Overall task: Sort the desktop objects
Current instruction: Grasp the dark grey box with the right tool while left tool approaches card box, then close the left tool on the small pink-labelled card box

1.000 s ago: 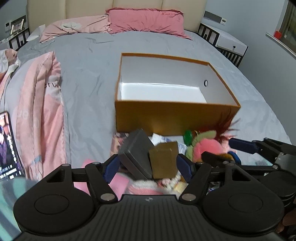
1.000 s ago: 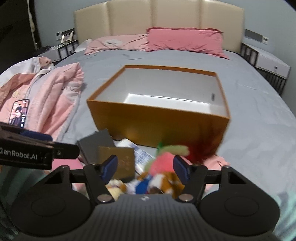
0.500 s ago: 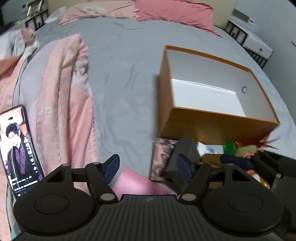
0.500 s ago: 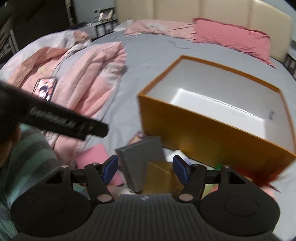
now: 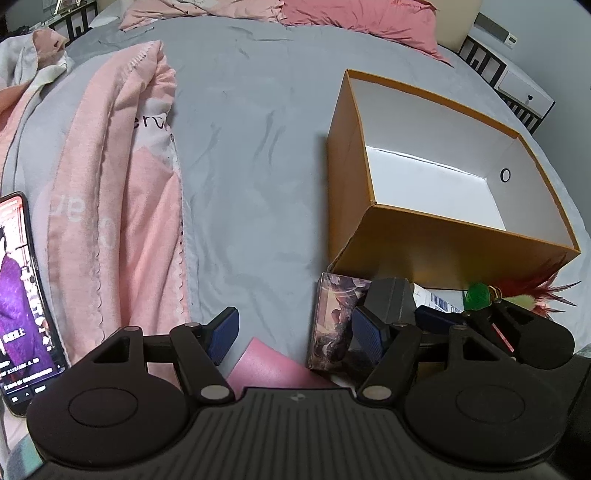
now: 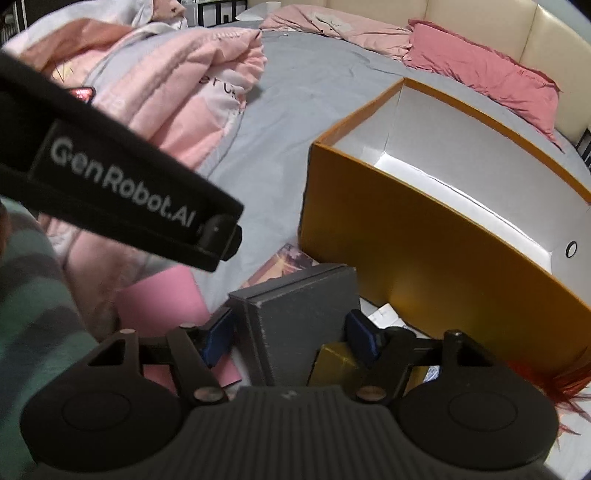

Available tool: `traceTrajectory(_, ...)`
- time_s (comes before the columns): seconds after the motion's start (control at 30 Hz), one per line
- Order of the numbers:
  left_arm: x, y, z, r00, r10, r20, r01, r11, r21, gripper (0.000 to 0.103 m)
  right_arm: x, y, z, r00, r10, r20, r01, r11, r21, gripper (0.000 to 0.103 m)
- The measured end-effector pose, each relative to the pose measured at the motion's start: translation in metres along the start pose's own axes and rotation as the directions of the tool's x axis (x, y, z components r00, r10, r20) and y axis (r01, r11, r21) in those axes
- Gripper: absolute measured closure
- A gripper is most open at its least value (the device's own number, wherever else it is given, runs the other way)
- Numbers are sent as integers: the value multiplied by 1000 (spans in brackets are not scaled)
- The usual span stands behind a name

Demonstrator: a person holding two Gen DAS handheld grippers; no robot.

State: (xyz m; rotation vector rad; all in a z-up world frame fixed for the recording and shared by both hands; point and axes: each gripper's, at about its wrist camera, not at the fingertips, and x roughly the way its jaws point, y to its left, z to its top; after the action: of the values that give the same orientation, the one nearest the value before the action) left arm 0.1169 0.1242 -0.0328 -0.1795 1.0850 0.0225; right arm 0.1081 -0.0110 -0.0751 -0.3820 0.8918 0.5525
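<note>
An orange box [image 5: 454, 236] with a white inside stands open on the grey bed; it also shows in the right wrist view [image 6: 424, 258]. In front of it lies a pile: a dark grey box [image 6: 303, 314], a gold box [image 6: 336, 363], a picture card box [image 5: 334, 321], a pink card [image 5: 273, 367] and a feathered plush toy [image 5: 528, 291]. My right gripper [image 6: 291, 338] is open with its jaws on either side of the dark grey box, apart from it. My left gripper [image 5: 295, 332] is open and empty, over the pink card, left of the pile.
A pink and white quilt [image 5: 110, 192] lies bunched along the left of the bed. A lit phone [image 5: 22, 295] lies on it at the near left. Pink pillows [image 5: 354, 18] sit at the headboard. A white nightstand [image 5: 524, 92] stands at far right.
Both grippers have swung left. My right gripper has moved from the plush toy to straddle the dark grey box. My left gripper has moved off the pile toward the pink card.
</note>
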Motion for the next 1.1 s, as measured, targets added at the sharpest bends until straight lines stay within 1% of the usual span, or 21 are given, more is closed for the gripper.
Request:
traceTrajectory(0.07,2,-1,0,1000,-3,-5,3,1000,3,23,0,-2,-1,1000,0,3,0,1000,-1,33)
traceTrajectory(0.17,4,0,0,1000,-7,-10,7,1000,3,23,-6,-9,-2,1000,23,5,-23,1000,21,37)
traceTrajectory(0.33,4,-1,0,1000,-2,-9,2,1000,5,23,-22,-30,-3,997,67,31,-70,992,105,51)
traceTrajectory(0.37,4,-1,0,1000,-1,-11,1,1000,8,23,-26,-35,-3,997,75,35,-79,989,125,52)
traceTrajectory(0.43,5,-3,0,1000,1,-17,-1,1000,14,23,-34,-45,-5,994,96,51,-103,978,181,59)
traceTrajectory(0.53,6,-4,1,999,-9,-35,10,1000,24,23,-46,-61,-7,988,139,66,-152,953,261,65)
traceTrajectory(0.7,19,-11,3,993,-45,-105,50,998,47,23,-63,-92,-7,984,149,93,-173,906,386,66)
traceTrajectory(0.8,33,-14,7,987,-42,-155,47,998,30,23,-61,-104,-11,982,168,91,-191,881,434,66)
traceTrajectory(0.93,51,-16,11,978,-8,-207,13,1000,26,23,-57,-112,-11,984,151,91,-176,873,455,66)
traceTrajectory(1.0,60,-16,11,969,-10,-247,15,1000,19,23,-54,-117,-13,983,159,94,-185,863,471,66)
traceTrajectory(1.1,73,-19,9,957,3,-291,5,1000,25,23,-50,-117,-12,981,165,101,-193,860,473,66)
